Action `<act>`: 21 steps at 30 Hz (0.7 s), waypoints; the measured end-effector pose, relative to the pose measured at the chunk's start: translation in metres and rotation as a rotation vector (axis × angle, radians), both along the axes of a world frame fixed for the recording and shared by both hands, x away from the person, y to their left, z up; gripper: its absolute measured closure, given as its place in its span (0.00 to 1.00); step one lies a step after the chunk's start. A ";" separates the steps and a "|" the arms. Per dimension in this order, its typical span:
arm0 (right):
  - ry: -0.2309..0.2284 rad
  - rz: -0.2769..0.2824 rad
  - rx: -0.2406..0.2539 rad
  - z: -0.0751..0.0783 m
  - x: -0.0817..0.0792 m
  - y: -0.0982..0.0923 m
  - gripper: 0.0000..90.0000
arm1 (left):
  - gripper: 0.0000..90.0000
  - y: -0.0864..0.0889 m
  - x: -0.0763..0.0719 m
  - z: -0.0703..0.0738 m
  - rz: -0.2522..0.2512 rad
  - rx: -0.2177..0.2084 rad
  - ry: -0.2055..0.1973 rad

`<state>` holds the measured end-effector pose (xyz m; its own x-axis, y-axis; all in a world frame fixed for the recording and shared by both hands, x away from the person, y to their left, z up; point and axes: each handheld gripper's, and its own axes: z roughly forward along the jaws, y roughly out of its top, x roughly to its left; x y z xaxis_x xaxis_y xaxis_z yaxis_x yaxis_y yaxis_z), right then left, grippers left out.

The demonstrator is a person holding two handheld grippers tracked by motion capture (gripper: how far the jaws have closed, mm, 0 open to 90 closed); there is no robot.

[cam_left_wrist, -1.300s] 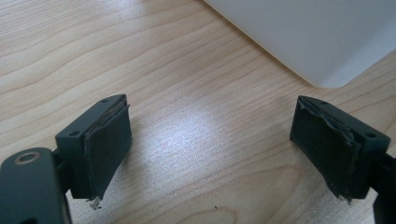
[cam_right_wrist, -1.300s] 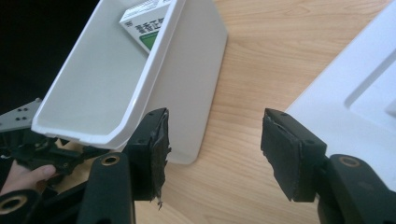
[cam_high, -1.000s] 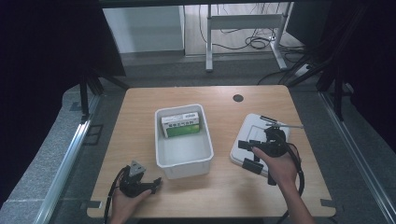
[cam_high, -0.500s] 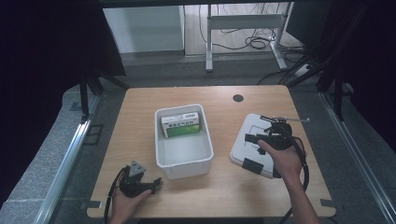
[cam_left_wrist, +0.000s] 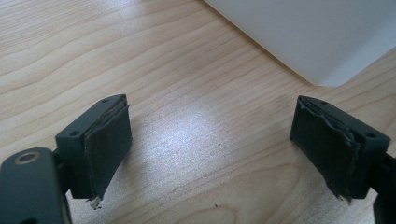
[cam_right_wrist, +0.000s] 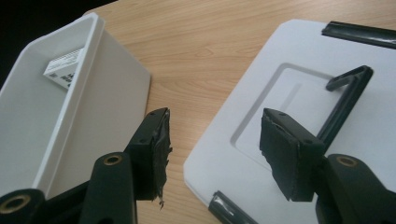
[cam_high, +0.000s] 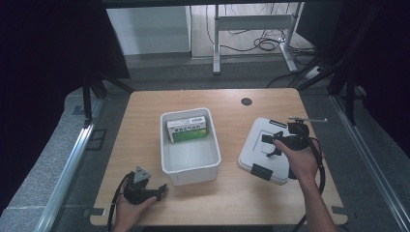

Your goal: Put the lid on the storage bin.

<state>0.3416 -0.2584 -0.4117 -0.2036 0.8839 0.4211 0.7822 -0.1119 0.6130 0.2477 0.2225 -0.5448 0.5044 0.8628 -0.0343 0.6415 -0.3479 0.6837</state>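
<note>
Reaching for the lid (cam_high: pixel 263 150) with the right gripper (cam_high: pixel 280 141), lower right of the high view; grasp not made yet.

Lid lies flat on the table (cam_high: pixel 145 121), right of the white bin (cam_high: pixel 189 166), apart from it; bin holds a green-and-white box (cam_high: pixel 189 129) at its far end. Right gripper (cam_right_wrist: pixel 212 149) hovers over the lid's near-left corner, jaws spread wide, holding nothing, one jaw over bare table between bin (cam_right_wrist: pixel 70 116) and lid (cam_right_wrist: pixel 289 84), the other above the lid top near its black handle (cam_right_wrist: pixel 348 93). Next move probably calls for lowering and closing on the lid edge or handle. Left gripper (cam_high: pixel 145 186) rests at lower left, jaws wide apart over bare wood in the left gripper view, empty, bin corner (cam_left_wrist: pixel 322 42) just ahead.
</note>
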 end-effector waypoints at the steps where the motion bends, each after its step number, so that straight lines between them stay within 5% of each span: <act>1: 0.000 -0.002 -0.004 -0.001 0.001 -0.001 0.48 | 0.14 0.000 0.000 0.000 0.000 0.000 0.000; 21: 0.071 -0.114 -0.051 -0.017 0.015 -0.031 0.49 | 0.14 0.000 0.000 0.000 -0.001 0.000 0.000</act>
